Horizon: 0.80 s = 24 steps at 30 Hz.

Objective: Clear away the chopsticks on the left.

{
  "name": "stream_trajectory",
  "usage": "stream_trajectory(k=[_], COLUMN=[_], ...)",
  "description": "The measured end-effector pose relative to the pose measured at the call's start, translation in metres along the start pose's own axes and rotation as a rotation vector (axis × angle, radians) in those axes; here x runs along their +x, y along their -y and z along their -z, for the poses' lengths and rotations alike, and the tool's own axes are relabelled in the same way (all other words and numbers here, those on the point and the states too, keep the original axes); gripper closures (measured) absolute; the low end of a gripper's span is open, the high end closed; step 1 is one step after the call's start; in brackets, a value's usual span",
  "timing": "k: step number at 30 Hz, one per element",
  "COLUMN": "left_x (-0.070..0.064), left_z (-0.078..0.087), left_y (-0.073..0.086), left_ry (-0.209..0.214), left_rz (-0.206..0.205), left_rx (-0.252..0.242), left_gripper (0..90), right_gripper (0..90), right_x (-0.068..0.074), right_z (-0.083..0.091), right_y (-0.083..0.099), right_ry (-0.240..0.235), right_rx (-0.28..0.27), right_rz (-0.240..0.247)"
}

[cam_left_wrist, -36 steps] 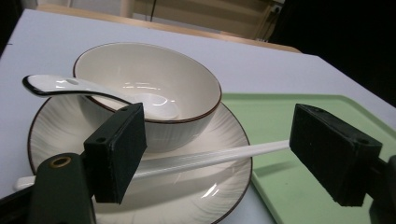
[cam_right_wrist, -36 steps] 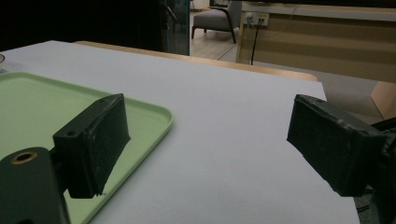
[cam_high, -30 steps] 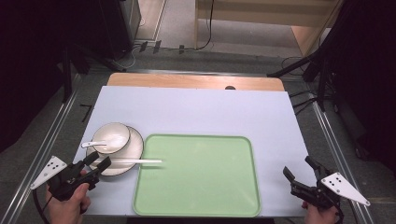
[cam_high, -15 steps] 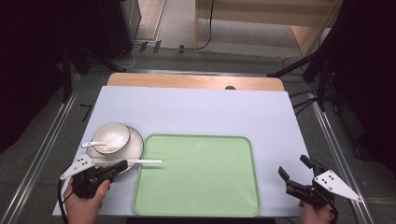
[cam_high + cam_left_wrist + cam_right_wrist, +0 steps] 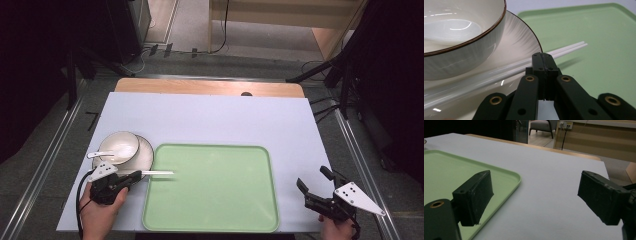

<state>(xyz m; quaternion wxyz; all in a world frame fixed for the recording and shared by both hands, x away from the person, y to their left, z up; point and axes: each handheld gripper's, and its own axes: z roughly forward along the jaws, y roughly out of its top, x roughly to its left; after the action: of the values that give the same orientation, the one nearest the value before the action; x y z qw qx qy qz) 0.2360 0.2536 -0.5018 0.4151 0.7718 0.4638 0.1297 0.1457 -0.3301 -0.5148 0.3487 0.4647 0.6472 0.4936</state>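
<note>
A white bowl (image 5: pixel 119 147) with a white spoon (image 5: pixel 97 154) in it sits on a white plate (image 5: pixel 145 152) at the table's left. White chopsticks (image 5: pixel 157 173) lie across the plate's near edge and reach over the green tray (image 5: pixel 210 192). My left gripper (image 5: pixel 136 177) is at the plate's near rim. In the left gripper view its jaws (image 5: pixel 544 60) are pressed shut, and the chopsticks (image 5: pixel 566 48) run just beyond their tips, with the bowl (image 5: pixel 461 50) behind. My right gripper (image 5: pixel 312 178) stands open and empty right of the tray, above bare table (image 5: pixel 534 195).
The tray's right rim (image 5: pixel 516 180) lies close to my right gripper's left jaw. The pale table top (image 5: pixel 225 120) stretches behind the tray to a wooden strip (image 5: pixel 210 87). Metal rails run along both table sides.
My left gripper has moved right and forward from the table's left edge to the plate's rim at the chopsticks. The right gripper has shifted slightly left and stays open.
</note>
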Motion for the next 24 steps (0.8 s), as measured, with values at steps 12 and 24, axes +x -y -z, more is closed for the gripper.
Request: stream_trajectory(k=[12, 24], left_x=[-0.005, -0.007], left_z=[-0.024, -0.034], left_y=[-0.016, -0.028], left_ry=[-0.079, -0.109], left_rz=[-0.028, -0.019], left_rx=[0.049, 0.051], left_gripper=[90.0, 90.0], right_gripper=[13.0, 13.0], right_x=[0.001, 0.001], right_z=[-0.001, -0.001], right_y=[0.0, 0.0], right_ry=[0.002, 0.0], right_rx=[0.005, 0.013], right_rz=[-0.003, 0.001])
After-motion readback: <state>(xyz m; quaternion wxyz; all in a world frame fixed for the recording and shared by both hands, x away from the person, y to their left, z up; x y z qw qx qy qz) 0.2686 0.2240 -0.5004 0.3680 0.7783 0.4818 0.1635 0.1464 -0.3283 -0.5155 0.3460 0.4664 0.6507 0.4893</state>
